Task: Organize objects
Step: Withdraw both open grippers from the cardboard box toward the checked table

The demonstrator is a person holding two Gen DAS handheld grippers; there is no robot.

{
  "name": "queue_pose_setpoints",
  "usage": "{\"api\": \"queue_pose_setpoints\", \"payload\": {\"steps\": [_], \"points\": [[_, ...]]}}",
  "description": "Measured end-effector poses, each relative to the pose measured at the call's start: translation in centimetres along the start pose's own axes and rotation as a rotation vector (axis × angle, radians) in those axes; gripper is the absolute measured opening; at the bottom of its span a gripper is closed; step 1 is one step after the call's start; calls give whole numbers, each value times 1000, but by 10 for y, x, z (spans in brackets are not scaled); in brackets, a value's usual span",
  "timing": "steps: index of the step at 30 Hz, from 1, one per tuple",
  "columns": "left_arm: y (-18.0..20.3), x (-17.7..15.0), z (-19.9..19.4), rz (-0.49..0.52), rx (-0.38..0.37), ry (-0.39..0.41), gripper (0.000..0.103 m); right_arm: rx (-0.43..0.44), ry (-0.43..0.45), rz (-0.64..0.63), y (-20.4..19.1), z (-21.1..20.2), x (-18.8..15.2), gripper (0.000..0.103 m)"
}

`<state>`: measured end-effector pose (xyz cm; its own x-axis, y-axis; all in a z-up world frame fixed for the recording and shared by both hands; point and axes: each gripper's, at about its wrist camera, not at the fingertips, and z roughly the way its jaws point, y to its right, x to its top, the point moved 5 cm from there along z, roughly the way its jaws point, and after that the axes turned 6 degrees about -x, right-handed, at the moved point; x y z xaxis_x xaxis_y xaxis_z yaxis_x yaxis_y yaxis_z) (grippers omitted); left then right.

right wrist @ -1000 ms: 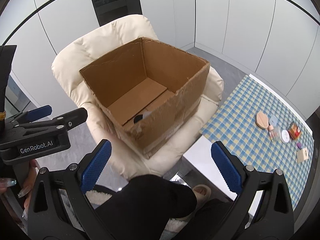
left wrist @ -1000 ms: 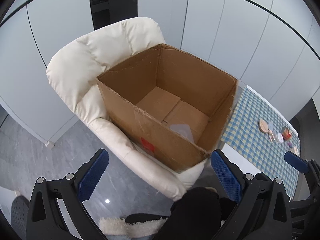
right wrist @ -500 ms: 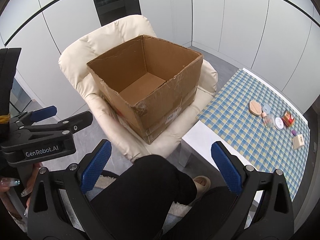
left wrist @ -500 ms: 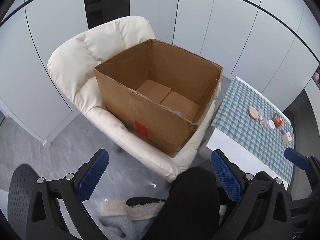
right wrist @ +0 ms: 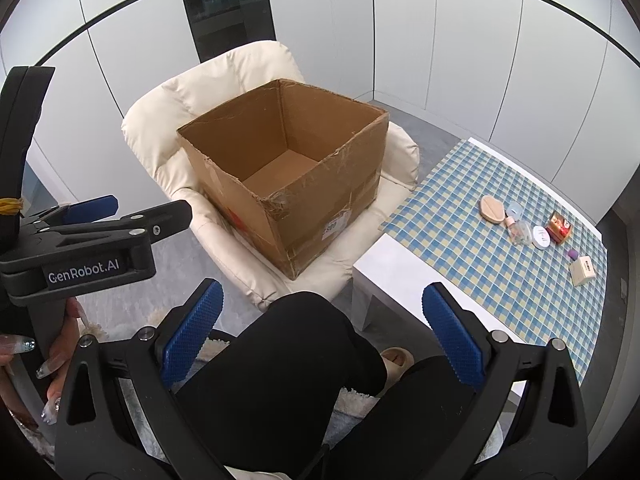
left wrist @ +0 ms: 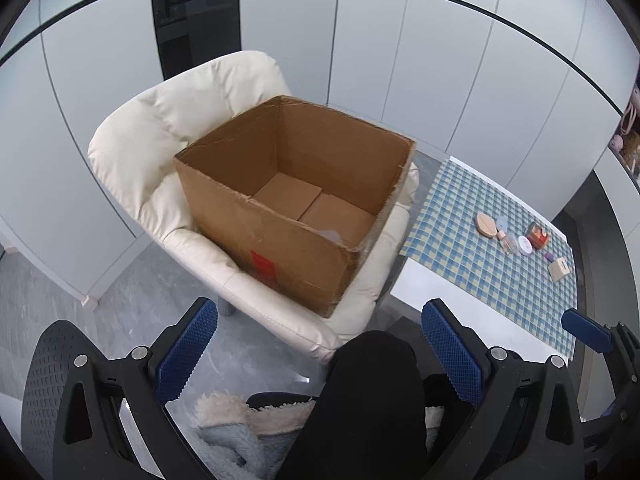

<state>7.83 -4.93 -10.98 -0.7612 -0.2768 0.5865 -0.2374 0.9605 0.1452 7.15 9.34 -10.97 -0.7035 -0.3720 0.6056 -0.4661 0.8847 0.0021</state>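
An open cardboard box [left wrist: 304, 248] [right wrist: 320, 216] stands on a cream armchair [left wrist: 160, 152] [right wrist: 224, 80]. A pale, clear item [left wrist: 330, 235] lies on its floor. Several small cosmetics [left wrist: 516, 236] [right wrist: 524, 224] sit on a blue checked cloth [left wrist: 480, 256] [right wrist: 460, 236] at the right: a beige oval case, a small bottle, a white round jar, a red tin, a beige box. My left gripper [left wrist: 320, 352] is open and empty, held back above my knee. My right gripper [right wrist: 320, 336] is open and empty too. The left gripper also shows in the right wrist view [right wrist: 96, 224].
The cloth covers a low white table [right wrist: 384, 272] right of the armchair. My black-trousered legs [right wrist: 288, 380] and a fluffy cushion [left wrist: 240, 420] fill the foreground. A black mesh chair back [left wrist: 44, 380] is at lower left. White panel walls stand behind.
Both grippers have pulled back and up from the box, so it looks smaller and farther. The box's contents and the table items have not moved. Both grippers stay open.
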Motion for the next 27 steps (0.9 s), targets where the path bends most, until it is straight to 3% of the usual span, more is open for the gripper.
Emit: {"api": "queue_pose_setpoints", "payload": {"steps": [9,27], "points": [[36,-6,21,88,-35,-42,102,-37,9,45,22,1,-4,101],[134,-18,59,263,-124,-102,102,-141,-27,271,116,2,-46,101]]}}
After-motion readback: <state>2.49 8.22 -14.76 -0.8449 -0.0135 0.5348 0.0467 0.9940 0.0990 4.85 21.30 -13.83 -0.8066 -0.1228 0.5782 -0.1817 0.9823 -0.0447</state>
